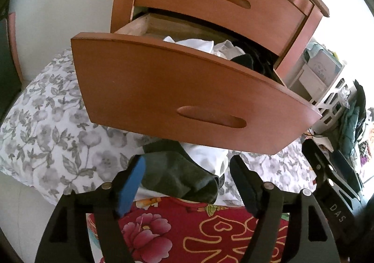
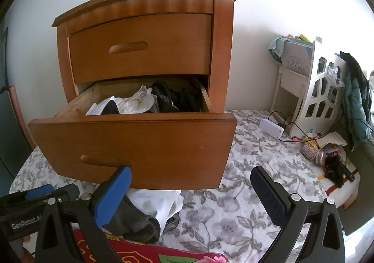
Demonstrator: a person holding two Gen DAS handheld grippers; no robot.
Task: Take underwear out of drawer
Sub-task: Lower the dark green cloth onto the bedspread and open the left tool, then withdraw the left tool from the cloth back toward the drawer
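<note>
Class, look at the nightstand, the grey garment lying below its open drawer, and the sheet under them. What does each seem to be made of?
Nightstand: likely wood with a smooth orange-brown finish; the top edge is chipped pale.
Grey garment: soft knit fabric, matte, crumpled in folds.
Sheet: thin woven cloth, printed with grey flowers, slightly wrinkled.

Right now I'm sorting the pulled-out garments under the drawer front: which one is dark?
The grey garment, nearer the red cloth; the white garment lies behind it.
</note>
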